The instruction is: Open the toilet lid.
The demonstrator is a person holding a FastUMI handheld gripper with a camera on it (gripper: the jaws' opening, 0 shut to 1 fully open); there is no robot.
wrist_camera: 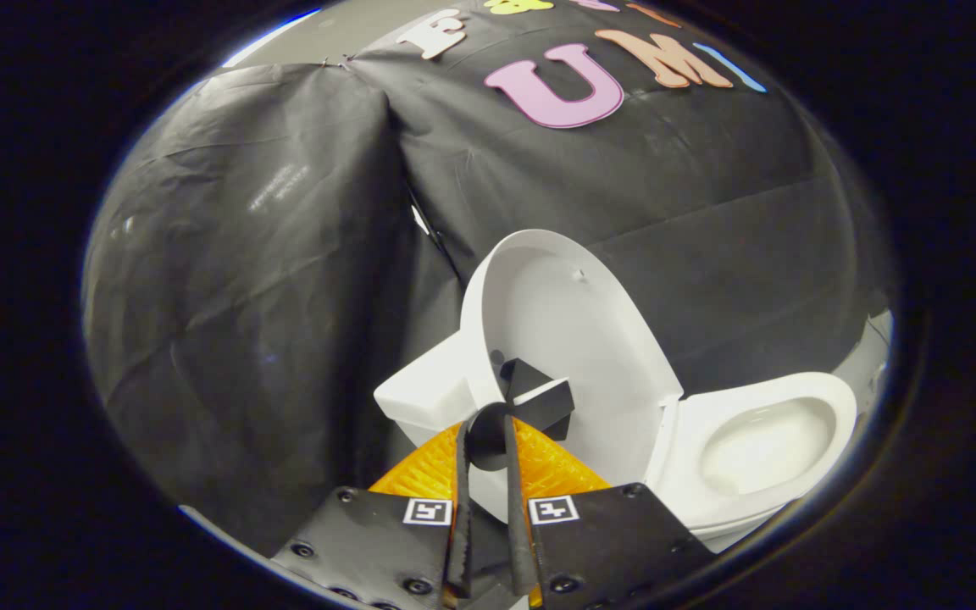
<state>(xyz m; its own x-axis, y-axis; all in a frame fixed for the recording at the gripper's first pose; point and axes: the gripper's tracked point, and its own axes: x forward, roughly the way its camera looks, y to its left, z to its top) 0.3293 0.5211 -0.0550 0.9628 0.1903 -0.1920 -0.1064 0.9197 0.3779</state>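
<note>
The white toilet lid (577, 339) stands raised, its inner face turned towards the open bowl (759, 445). The whole toilet looks tilted because the view is rolled. A black handle (543, 400) is fixed on the lid's near edge. My gripper (486, 434) is at that edge, and its two fingers are nearly together, pressing on the round black part of the handle between them. The seat rim (835, 402) lies around the bowl, beyond and to the right of the fingers.
The white tank (422, 396) sits just behind the raised lid, left of the fingers. Black cloth booth wall (268, 280) hangs close behind the toilet and wraps round the left side.
</note>
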